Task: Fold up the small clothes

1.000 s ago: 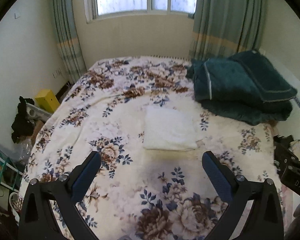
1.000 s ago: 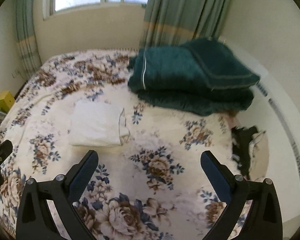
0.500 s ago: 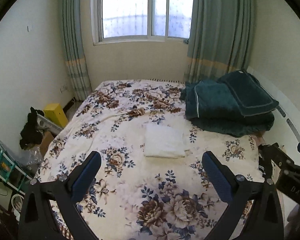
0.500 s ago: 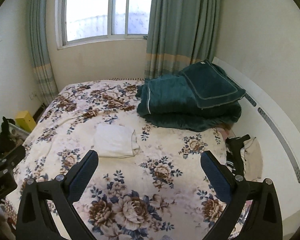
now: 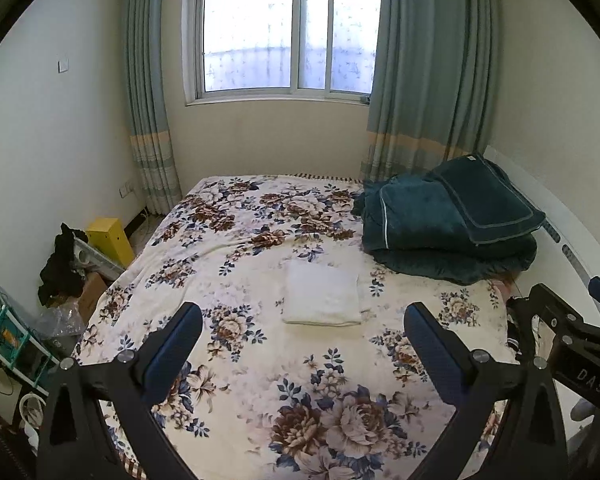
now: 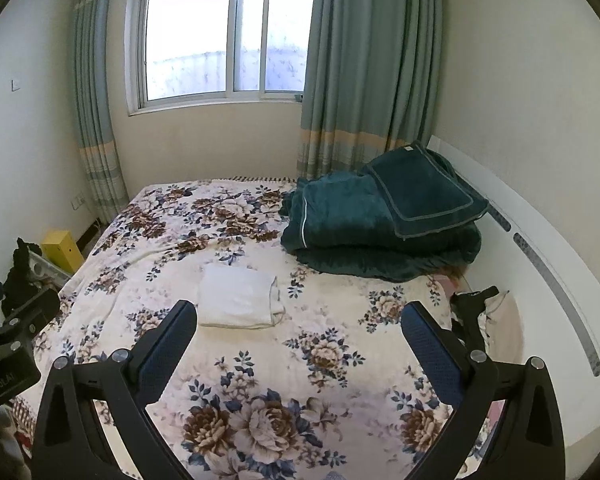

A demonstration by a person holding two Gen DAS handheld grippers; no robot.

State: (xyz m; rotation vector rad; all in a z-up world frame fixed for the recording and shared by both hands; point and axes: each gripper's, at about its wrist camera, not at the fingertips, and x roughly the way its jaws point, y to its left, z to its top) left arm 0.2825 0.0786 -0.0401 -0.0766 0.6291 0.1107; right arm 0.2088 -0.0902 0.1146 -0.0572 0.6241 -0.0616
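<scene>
Ahead of both tongs and beneath them: a wide bed under a cream bedspread printed with brown and blue flowers (image 5: pixel 260 280) (image 6: pixel 228 248). Beyond its far edge, a white-framed window (image 5: pixel 288 36) (image 6: pixel 224 36) flanked by grey-green curtains with a pale orange band (image 5: pixel 428 80) (image 6: pixel 364 72). To the far right of both pairs of fingers, on the bedspread, a bulky stack of folded dark teal plush blankets (image 5: pixel 448 224) (image 6: pixel 380 224), touching the white curved headboard (image 6: pixel 548 256).

Straight ahead, between the fingers of the left tongs (image 5: pixel 302 340) and well beyond their tips, the small white folded garment (image 5: pixel 322 299), flat on the bedspread, squared into a neat rectangle. Same garment (image 6: pixel 238 298) seen ahead and to the left of centre from the right tongs (image 6: pixel 300 340), just past the left finger, its layered edges showing on the right side.

Both tongs spread wide, blue-padded fingers (image 5: pixel 172 352) (image 6: pixel 428 344) well apart, nothing between them, held above the near part of the bed. Right tongs' black frame visible at the right margin of the left view; left tongs' frame at the left margin of the right view.

Down to the left, beside the bed, a yellow box (image 5: pixel 110 240) (image 6: pixel 62 248) and a heap of black cloth (image 5: pixel 60 264).
</scene>
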